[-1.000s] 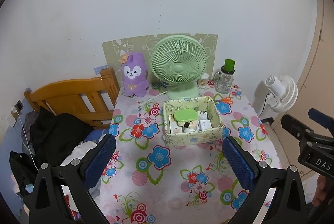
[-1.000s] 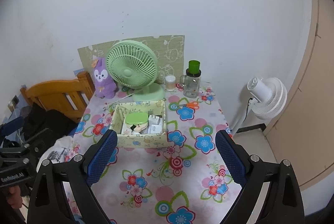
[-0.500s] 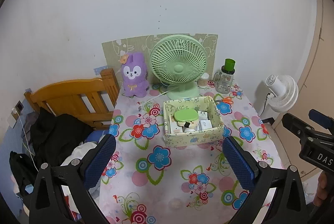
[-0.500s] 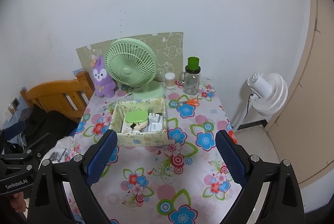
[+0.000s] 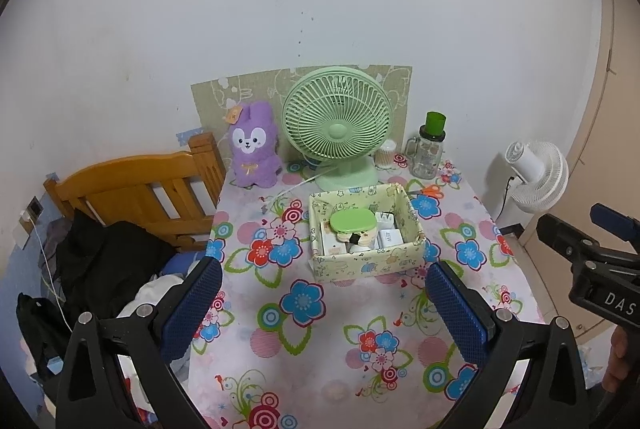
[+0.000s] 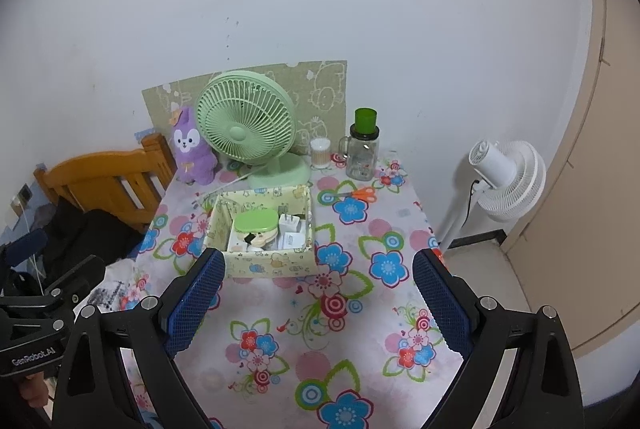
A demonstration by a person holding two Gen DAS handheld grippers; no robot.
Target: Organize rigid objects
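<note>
Box (image 5: 366,261) of small items sits mid-frame, ahead of both tools; left gripper (image 5: 320,303) and right gripper (image 6: 316,303) spread wide, empty (about equally near).

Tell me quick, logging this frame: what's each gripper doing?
Left gripper: open, holding nothing, above the table.
Right gripper: open, holding nothing.

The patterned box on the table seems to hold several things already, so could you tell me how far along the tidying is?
Done: the box holds a green-lidded case and white chargers. In hand: nothing; left gripper and right gripper are open and empty. Possibly left: the scissors lying loose on the table.
</note>
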